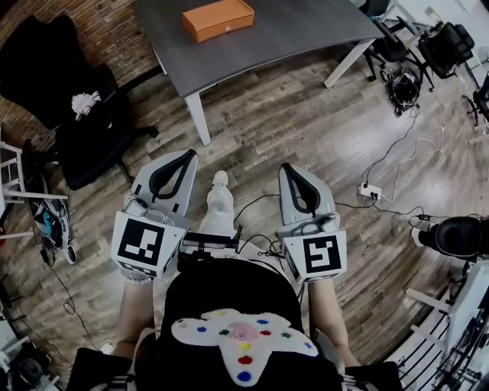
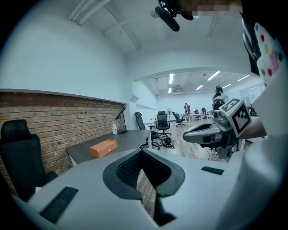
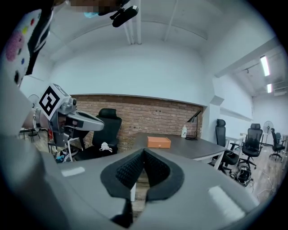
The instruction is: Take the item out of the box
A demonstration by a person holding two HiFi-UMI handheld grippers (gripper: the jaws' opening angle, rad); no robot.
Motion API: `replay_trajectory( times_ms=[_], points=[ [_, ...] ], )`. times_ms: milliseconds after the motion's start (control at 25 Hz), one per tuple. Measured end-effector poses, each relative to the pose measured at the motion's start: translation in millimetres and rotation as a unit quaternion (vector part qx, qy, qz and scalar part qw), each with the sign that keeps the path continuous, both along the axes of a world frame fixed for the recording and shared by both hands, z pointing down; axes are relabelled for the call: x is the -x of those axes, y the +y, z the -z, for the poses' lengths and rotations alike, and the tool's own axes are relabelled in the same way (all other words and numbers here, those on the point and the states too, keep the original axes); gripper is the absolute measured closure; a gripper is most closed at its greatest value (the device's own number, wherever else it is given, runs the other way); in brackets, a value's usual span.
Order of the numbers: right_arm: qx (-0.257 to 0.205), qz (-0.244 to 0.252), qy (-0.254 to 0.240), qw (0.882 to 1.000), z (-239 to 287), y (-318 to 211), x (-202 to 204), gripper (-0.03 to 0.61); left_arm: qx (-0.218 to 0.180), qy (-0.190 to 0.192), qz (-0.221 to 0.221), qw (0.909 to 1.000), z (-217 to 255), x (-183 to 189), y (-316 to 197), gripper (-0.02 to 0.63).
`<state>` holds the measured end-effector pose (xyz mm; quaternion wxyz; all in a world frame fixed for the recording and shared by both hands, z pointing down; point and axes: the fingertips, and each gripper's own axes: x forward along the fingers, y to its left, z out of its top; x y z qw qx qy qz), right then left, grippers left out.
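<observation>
I see the left hand-held gripper [image 2: 141, 151] with its jaws together at the tips and nothing between them. The right hand-held gripper [image 3: 144, 152] is the same: pads closed on each other, empty. I have both held low and close to the body, side by side, pointing out over the wooden floor [image 1: 306, 130] toward the tabletop [image 1: 306, 30]. The orange box [image 1: 218, 19] lies flat on that grey tabletop, well apart from both. Its lid looks down; I cannot see the contents. A black chair [image 1: 92, 137] stands left of the tabletop by the brick wall [image 1: 114, 34], with a small white bundle [image 1: 85, 101] on its seat.
</observation>
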<state>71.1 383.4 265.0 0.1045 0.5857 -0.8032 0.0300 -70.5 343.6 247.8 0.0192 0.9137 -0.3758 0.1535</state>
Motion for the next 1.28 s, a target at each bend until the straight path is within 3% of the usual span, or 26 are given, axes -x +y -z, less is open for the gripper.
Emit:
replay_trajectory(
  times_ms=[640,880,1280],
  points=[
    [-0.007,-0.011,-0.005,1.0,14,-150,-16,0.569,-0.005,-0.009,-0.002,0.9999,7,-11,-155,0.609],
    [0.008,-0.019,0.016,1.0,10,-198,-29,0.569,-0.009,-0.015,0.003,0.9999,7,-10,-214,0.608],
    [-0.008,-0.027,0.01,1.0,28,-277,-18,0.569,-0.011,-0.002,-0.001,0.9999,17,-5,-296,0.609]
  ],
)
